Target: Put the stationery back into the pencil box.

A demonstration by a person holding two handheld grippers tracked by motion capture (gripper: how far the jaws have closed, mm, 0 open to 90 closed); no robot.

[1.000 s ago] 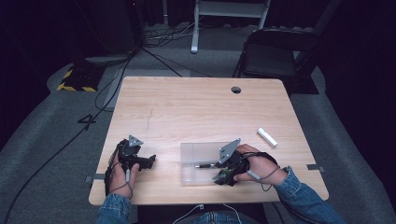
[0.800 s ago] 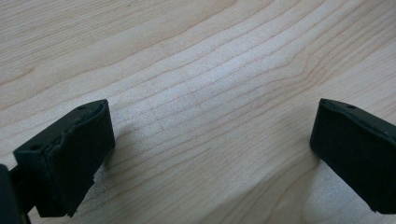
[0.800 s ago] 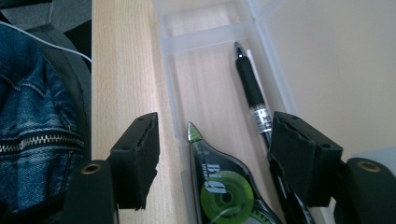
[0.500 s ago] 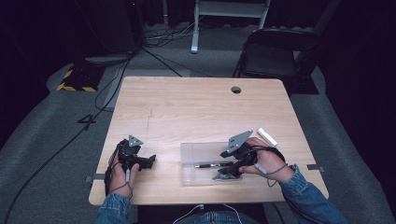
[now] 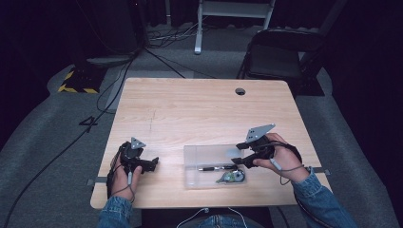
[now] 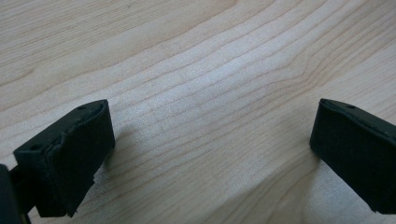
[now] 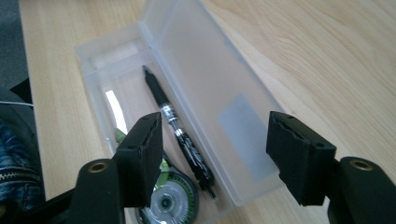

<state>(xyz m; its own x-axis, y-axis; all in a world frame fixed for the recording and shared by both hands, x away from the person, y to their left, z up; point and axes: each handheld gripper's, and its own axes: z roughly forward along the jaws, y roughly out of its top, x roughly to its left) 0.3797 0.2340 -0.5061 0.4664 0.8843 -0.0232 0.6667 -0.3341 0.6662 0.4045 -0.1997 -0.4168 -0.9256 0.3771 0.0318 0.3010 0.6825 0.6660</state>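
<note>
We see a studio-like recording lab: 1 light wooden desk with a cable hole stands on grey carpet, ringed by darkness, with loose cables, a black-and-yellow hazard-striped block, a folding chair and a white stand.

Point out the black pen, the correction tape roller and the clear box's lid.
black pen (image 7: 180, 135): right gripper view, middle of its barrel.
correction tape roller (image 7: 169, 199): right gripper view, its round wheel.
clear box lid (image 7: 210, 79): right gripper view, bare inner face.
</note>
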